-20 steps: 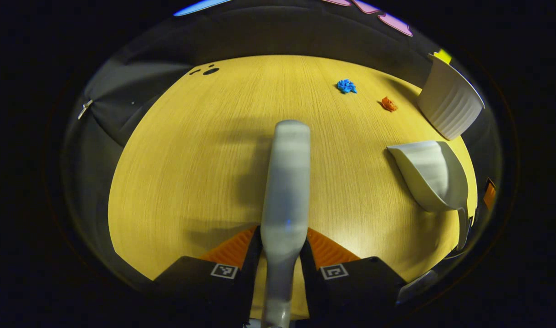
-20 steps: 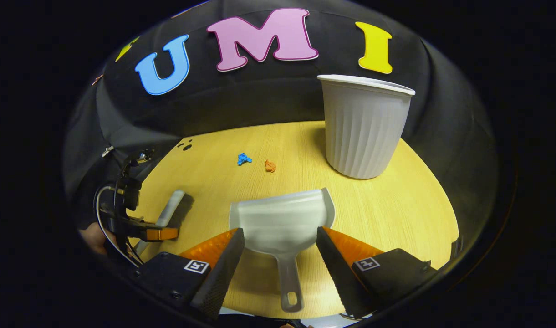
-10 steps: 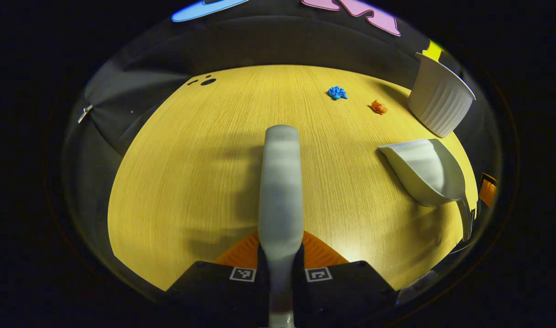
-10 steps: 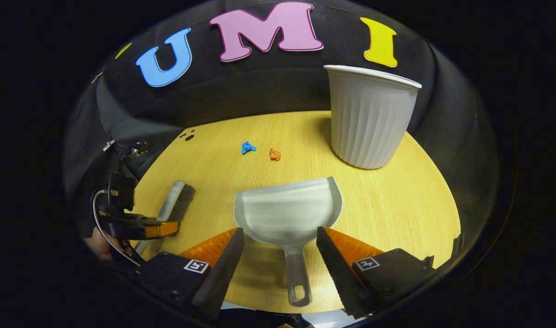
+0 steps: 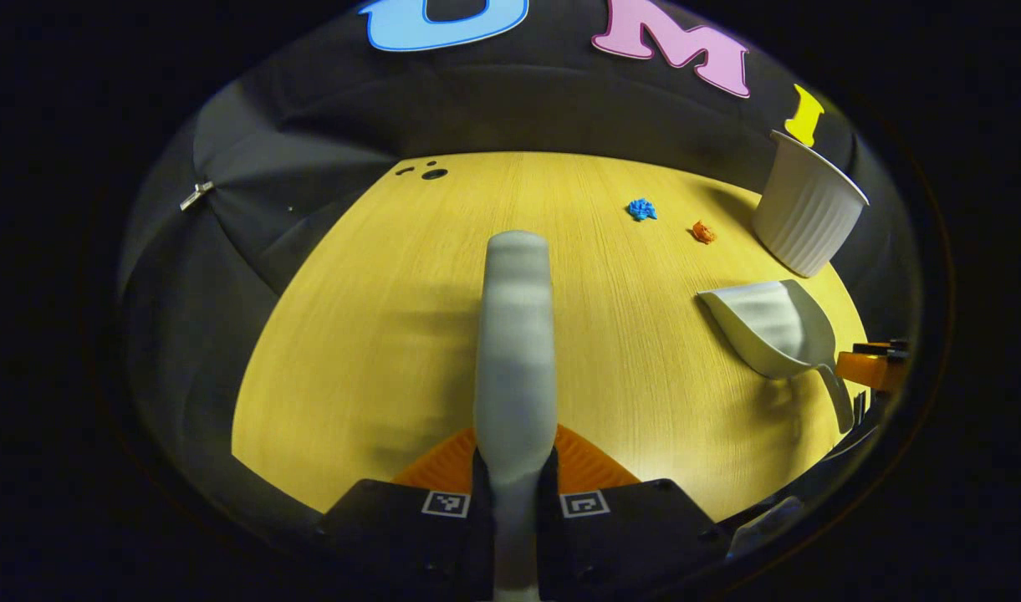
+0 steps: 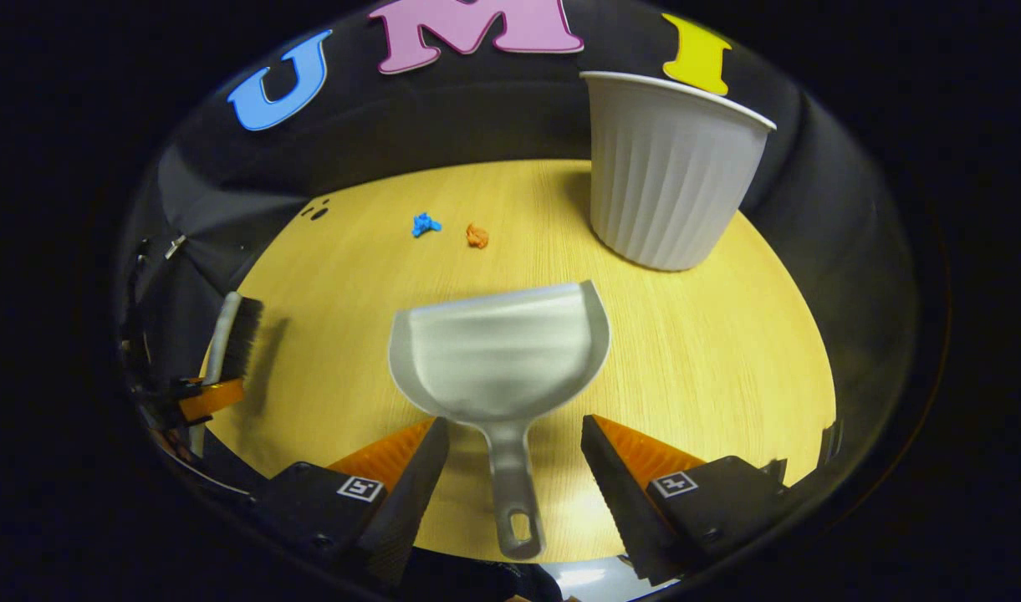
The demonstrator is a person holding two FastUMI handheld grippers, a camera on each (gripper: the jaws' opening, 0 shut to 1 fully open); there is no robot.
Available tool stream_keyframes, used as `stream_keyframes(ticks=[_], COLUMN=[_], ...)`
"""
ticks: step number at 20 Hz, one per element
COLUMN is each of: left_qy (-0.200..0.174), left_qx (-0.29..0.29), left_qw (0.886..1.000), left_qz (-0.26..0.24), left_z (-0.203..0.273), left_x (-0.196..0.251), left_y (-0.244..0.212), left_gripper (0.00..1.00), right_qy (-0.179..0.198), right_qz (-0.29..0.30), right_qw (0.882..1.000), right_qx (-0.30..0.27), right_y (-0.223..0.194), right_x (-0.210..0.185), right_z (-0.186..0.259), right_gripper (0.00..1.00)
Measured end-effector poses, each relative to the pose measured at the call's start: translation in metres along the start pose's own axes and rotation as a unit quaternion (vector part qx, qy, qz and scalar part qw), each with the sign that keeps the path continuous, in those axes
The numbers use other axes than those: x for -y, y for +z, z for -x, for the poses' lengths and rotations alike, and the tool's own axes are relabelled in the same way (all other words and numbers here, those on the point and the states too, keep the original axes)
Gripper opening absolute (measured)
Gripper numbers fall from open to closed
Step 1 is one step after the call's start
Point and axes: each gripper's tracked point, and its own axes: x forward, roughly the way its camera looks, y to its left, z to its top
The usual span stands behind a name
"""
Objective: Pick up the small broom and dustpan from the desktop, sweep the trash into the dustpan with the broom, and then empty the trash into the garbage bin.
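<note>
Meanwhile left gripper clamps broom; dustpan lies mid-desktop.

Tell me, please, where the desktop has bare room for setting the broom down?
Bare wood runs left of the dustpan to the broom, and from the dustpan right to the desktop edge. Crowded: the far side, with blue scrap, orange scrap and bin.

Wood table: dustpan, bin, 2 scraps.

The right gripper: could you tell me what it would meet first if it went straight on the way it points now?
Most likely the dustpan: its handle already lies between the open fingers of the right gripper, so its pan comes first.
</note>
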Motion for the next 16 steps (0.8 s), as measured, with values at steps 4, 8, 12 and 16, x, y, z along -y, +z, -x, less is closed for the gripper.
stream_keyframes(ticks=[4, 8, 12, 16], left_qy=[0.005, -0.004, -0.018, -0.019], left_qx=[0.004, -0.008, -0.01, -0.016], left_qw=[1.0, 1.0, 1.0, 1.0], left_qz=[-0.006, 0.004, 0.002, -0.007], left_z=[0.011, 0.005, -0.001, -0.015], left_x=[-0.006, 0.001, 0.012, 0.019], left_y=[0.002, 0.003, 0.015, 0.028], left_gripper=[0.25, 0.25, 0.29, 0.25], right_qy=[-0.011, -0.024, -0.032, -0.041], right_qz=[0.003, 0.006, -0.005, 0.021], right_qw=[0.999, 0.997, 0.996, 0.996], right_qx=[-0.032, -0.067, -0.079, -0.077], right_y=[-0.017, -0.03, -0.03, -0.026], right_x=[0.007, 0.01, 0.013, 0.012], right_z=[-0.019, -0.044, -0.059, -0.062], right_gripper=[0.99, 0.98, 0.76, 0.68])
